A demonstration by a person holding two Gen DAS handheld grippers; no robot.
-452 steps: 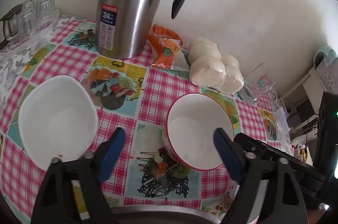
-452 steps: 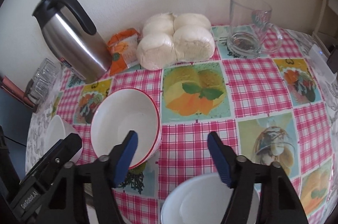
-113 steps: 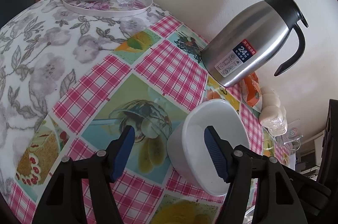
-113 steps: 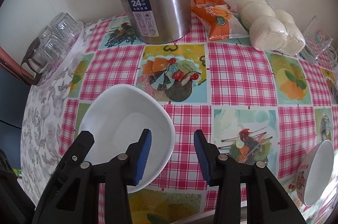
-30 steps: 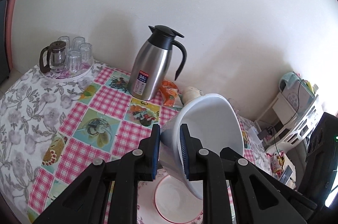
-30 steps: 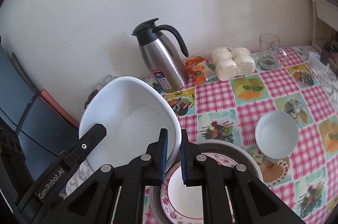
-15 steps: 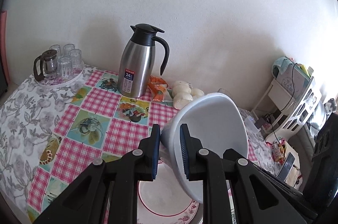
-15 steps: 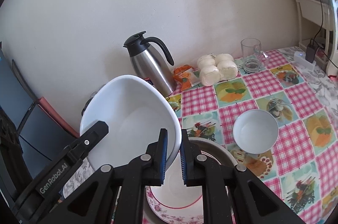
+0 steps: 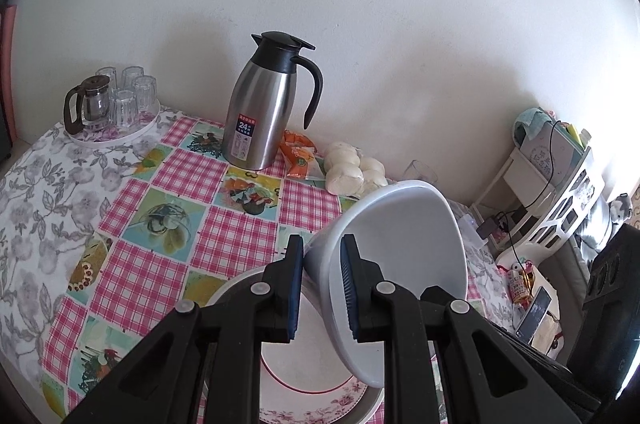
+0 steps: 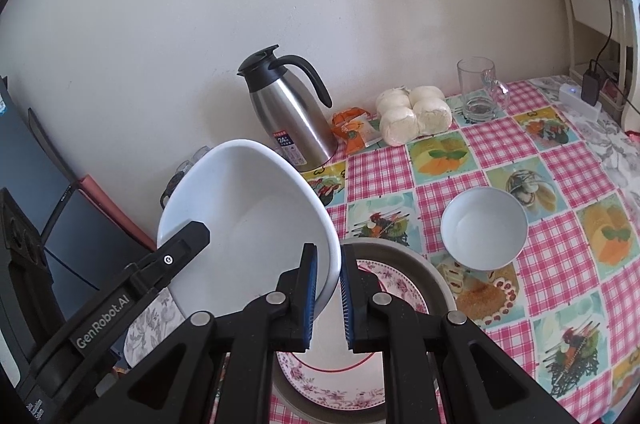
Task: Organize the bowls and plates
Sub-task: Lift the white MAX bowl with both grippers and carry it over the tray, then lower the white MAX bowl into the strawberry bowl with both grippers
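Large white bowl [image 10: 248, 224]: held tilted in the air above the floral plate, its rim clamped from two sides.
Left gripper [image 9: 320, 288]: blue-padded fingers [image 9: 295, 288] are closed on the bowl's wall — one outside, one inside.
Right gripper [image 10: 328, 298]: fingers [image 10: 310, 298] are closed on the bowl's rim at the opposite side.
Floral plate [image 10: 320, 390]: seen directly below the bowl, lying inside a grey dish [image 10: 432, 276] on the counter [image 10: 560, 159].
Small white bowl [image 10: 484, 228]: set upright on the counter, just beside the grey dish, apart from the floral plate.
Steel thermos jug [image 9: 262, 113]: stood upright near the wall, well beyond the floral plate.
Orange packet [image 9: 298, 153] and white buns [image 9: 352, 173]: laid just beside the jug.
Glass mug [image 10: 478, 89]: placed beside the buns — farther from the jug.
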